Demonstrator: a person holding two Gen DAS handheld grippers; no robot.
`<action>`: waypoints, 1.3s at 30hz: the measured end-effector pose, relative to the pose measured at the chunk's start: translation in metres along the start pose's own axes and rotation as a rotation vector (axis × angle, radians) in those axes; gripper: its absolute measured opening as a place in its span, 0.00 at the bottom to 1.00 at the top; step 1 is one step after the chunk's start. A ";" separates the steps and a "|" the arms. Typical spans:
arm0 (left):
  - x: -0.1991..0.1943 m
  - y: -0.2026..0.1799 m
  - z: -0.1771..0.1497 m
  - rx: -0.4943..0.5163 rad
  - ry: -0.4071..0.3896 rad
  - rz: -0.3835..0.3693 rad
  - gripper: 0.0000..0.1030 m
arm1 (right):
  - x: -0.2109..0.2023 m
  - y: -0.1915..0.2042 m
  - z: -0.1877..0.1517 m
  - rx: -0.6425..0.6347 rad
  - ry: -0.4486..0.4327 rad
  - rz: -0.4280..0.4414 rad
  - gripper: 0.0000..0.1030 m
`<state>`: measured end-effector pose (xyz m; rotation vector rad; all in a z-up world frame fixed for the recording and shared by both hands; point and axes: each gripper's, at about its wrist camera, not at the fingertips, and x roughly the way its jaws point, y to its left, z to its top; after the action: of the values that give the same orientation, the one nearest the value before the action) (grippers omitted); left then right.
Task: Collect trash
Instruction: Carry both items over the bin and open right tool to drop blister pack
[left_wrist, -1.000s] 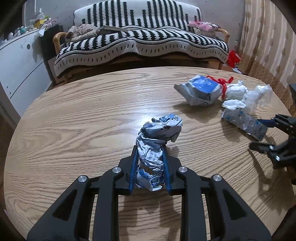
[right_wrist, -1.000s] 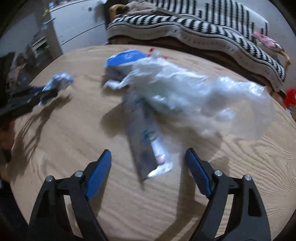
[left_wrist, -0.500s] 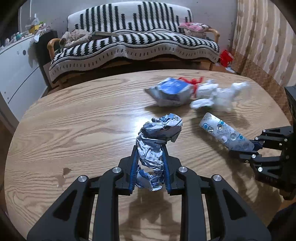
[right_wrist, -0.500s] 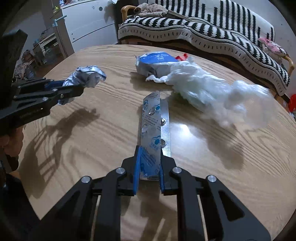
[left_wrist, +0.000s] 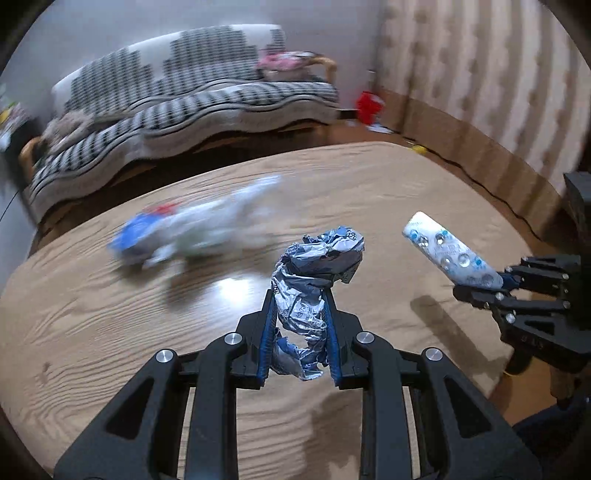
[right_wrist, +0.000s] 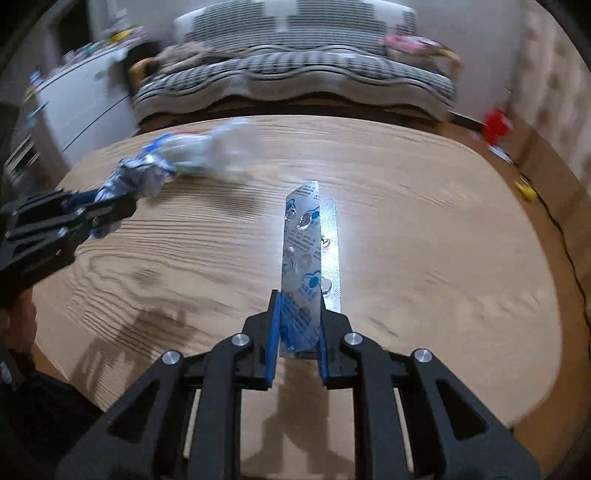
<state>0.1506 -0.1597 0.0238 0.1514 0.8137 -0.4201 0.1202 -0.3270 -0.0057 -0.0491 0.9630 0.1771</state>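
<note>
**Trash clamped in both grippers above the table**

Trash is being held in each tool. The left gripper (left_wrist: 300, 325) is pinching a crumpled foil wrapper (left_wrist: 314, 280) between its blue pads, the wad sticking up past the fingertips. The right gripper (right_wrist: 297, 332) is clamping one end of a pill blister pack (right_wrist: 308, 254), which is pointing forward, clear of the wooden table (right_wrist: 443, 240). A blurred heap of plastic bags and wrappers (left_wrist: 192, 230) is lying on the tabletop, near the striped sofa (left_wrist: 177, 99) side.

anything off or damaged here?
Nothing damaged. Trash pile remains on the table; left hand-held gripper holds a crumpled wrapper, right hand-held gripper an emptied blister pack.
</note>
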 end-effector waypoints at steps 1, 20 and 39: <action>0.002 -0.015 0.001 0.019 0.001 -0.014 0.23 | -0.006 -0.015 -0.007 0.025 -0.001 -0.019 0.16; 0.045 -0.322 -0.001 0.391 0.055 -0.365 0.23 | -0.133 -0.262 -0.208 0.523 -0.017 -0.325 0.17; 0.087 -0.415 -0.013 0.449 0.139 -0.452 0.23 | -0.127 -0.320 -0.262 0.723 0.091 -0.303 0.17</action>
<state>0.0208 -0.5588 -0.0372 0.4208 0.8805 -1.0279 -0.1084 -0.6895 -0.0634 0.4628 1.0509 -0.4604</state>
